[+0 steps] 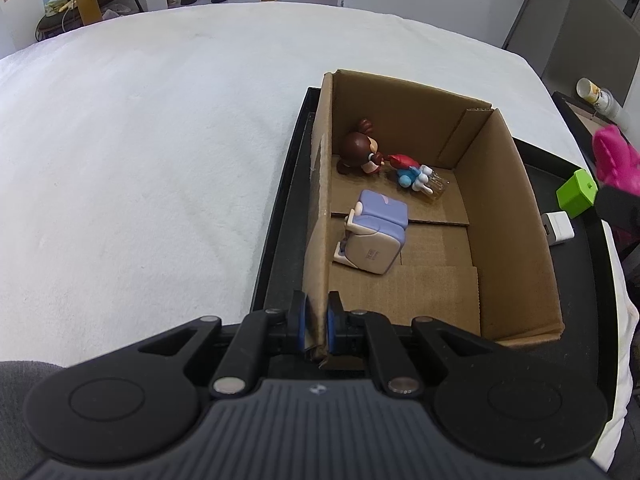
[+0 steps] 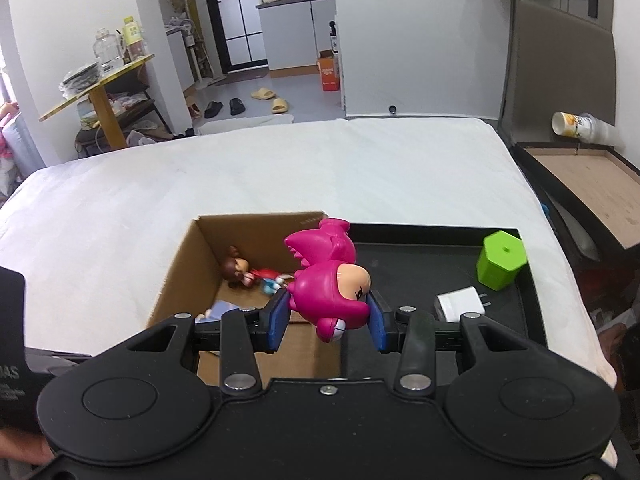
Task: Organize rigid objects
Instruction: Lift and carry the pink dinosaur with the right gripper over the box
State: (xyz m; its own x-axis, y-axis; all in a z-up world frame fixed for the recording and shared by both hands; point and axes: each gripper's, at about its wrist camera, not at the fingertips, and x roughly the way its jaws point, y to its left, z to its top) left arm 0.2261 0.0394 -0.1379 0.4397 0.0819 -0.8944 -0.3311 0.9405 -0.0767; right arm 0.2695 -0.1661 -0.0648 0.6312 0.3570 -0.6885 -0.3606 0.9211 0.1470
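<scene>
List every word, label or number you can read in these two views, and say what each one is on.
"DAS": end of a cut-off white word on the black object at the right-wrist view's left edge.
Too blurred to read: print on the purple-and-white toy in the cardboard box, the orange carton on the floor, the lying cup.

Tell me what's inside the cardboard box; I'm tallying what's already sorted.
Inside the cardboard box: a brown-haired figurine, a red-and-blue figurine lying down, and a purple-and-white toy. The near wall and left gripper hide the closest floor strip.
</scene>
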